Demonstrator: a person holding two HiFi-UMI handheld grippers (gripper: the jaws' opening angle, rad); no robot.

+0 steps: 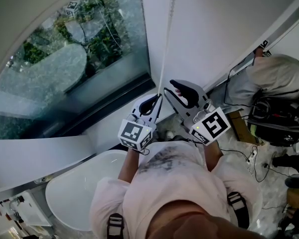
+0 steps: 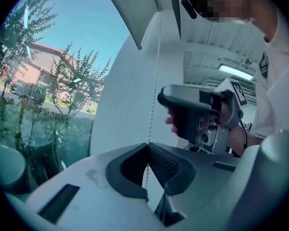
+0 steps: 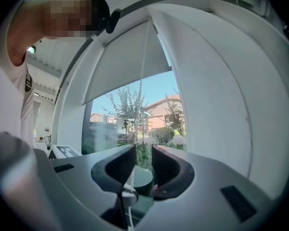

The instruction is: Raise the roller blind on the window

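1. Looks like we're mid-haul on the chain. The blind is partway up, covering the top part of the window, with trees and a house showing through the glass below it.
2. The bead chain is what's being worked here. It hangs straight down the white wall, right next to the window's right edge, and ends up at the two claws in front of the person's chest.
3. The left claw is pinched shut on the chain, which goes in right where the two tips meet. The person holds it low and close to the body, pointing up along the wall, with the marker cube facing back at them.
4. The right claw is open with nothing in it. The chain runs close by one jaw, but I honestly can't tell if it's inside the gap or just beside it.
5. The right one sits a bit higher than the left and off to the side of the chain, angled in toward it.
6. My guess at the next move: slide the right claw onto the chain above the left one, close it, then pull down while the left lets go. Basically hand over hand.
7. One thing to watch is that the chain is thin and swings freely, so it needs to sit properly between the jaws before they close or it'll slip out.
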